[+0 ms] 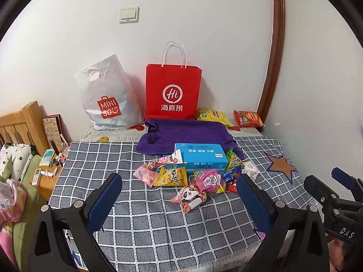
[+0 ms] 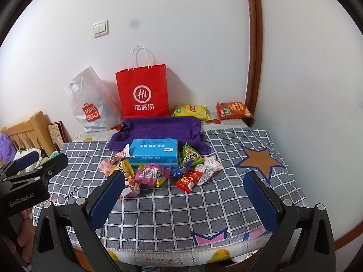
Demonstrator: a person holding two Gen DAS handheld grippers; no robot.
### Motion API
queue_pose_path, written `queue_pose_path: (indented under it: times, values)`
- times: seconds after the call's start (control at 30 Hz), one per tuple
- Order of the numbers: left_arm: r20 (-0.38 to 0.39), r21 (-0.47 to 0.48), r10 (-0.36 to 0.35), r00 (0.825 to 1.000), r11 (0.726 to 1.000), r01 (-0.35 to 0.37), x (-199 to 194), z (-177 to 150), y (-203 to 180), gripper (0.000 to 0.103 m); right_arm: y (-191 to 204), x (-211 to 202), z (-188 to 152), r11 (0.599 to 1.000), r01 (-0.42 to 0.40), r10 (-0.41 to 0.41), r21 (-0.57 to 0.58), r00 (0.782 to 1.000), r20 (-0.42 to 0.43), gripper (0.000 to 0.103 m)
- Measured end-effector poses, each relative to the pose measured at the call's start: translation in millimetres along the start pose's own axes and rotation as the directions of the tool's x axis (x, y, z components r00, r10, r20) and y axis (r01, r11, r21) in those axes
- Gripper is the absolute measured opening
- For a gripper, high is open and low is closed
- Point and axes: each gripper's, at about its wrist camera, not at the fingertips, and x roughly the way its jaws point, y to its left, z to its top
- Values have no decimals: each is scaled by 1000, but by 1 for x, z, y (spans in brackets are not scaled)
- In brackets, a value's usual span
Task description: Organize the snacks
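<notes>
A pile of small snack packets lies on the checked cloth in front of a blue box. Behind it is a purple towel. A red paper bag and a white plastic bag stand against the wall. A yellow chip bag and an orange chip bag lie at the back right. My left gripper and right gripper are both open, short of the pile, holding nothing.
The checked cloth covers a table set in a wall corner. A wooden headboard, a side shelf with small items and bedding sit to the left. A brown door frame rises on the right.
</notes>
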Motion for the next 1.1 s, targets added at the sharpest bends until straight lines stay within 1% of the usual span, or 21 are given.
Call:
queue_pose_path:
  times: [0.1,0.2,0.53,0.73,0.83,1.0,1.1]
  values:
    - [-3,-1,0,1000,1000,0,4,2,1,101,-1,2,1,1000,1,-1,-10,1000,5,103]
    - [-5,10,6,1000,1000,-6,10,2,0,101,-2,10,2,999,-18,17,-39,1000,-9,103]
    - [-54,-10,18,998,1000,-18,51,7,12,101,-21,49,4,998,53,-51,27,997,-54,103]
    - [-94,-37,26,995,999,-30,83,5,23,99,-34,82,2,997,60,-55,47,993,-109,103]
    - [-123,-43,15,992,999,-21,100,4,27,98,-41,101,-2,997,56,-47,60,989,-141,103]
    - [-158,-47,33,987,998,-40,125,3,34,98,-53,129,-6,993,62,-46,99,986,-157,103]
    - [-186,-59,30,982,997,-42,140,3,41,98,-61,149,-7,992,51,-31,115,985,-171,102]
